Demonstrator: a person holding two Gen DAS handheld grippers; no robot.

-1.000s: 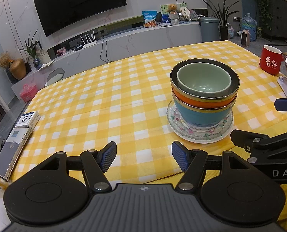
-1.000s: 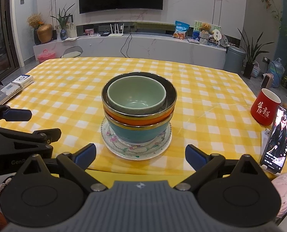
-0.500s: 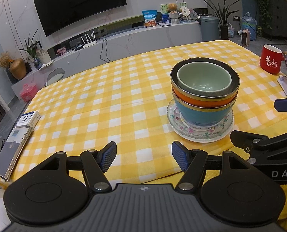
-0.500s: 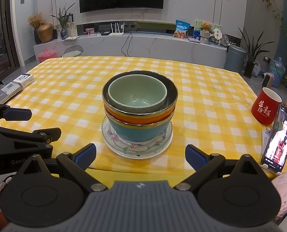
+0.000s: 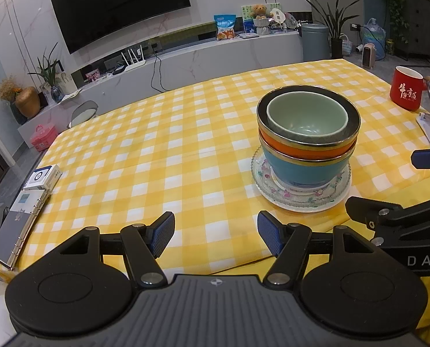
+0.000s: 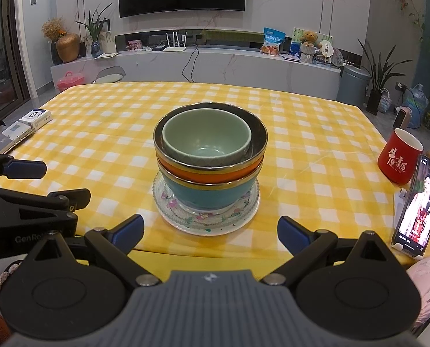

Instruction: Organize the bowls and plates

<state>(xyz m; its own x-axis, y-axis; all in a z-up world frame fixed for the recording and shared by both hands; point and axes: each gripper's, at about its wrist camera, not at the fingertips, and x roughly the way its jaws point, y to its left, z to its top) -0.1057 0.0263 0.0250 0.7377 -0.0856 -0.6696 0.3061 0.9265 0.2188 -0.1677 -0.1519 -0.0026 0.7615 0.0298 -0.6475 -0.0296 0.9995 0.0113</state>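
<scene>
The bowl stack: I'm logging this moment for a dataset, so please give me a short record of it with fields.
stack order: green bowl nested in an orange bowl, that in a blue bowl, all on a flowered plate
surface: table with a yellow checked cloth
left gripper: jaws open, holding nothing, short of the stack
right gripper: jaws open, holding nothing, facing the stack
nearby: red mug, phone propped at the table's right edge

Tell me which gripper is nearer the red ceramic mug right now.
Right. The open right gripper faces the stacked bowls, with the red ceramic mug ahead to its right. The open left gripper sits further left, beyond the right gripper from the mug.
</scene>
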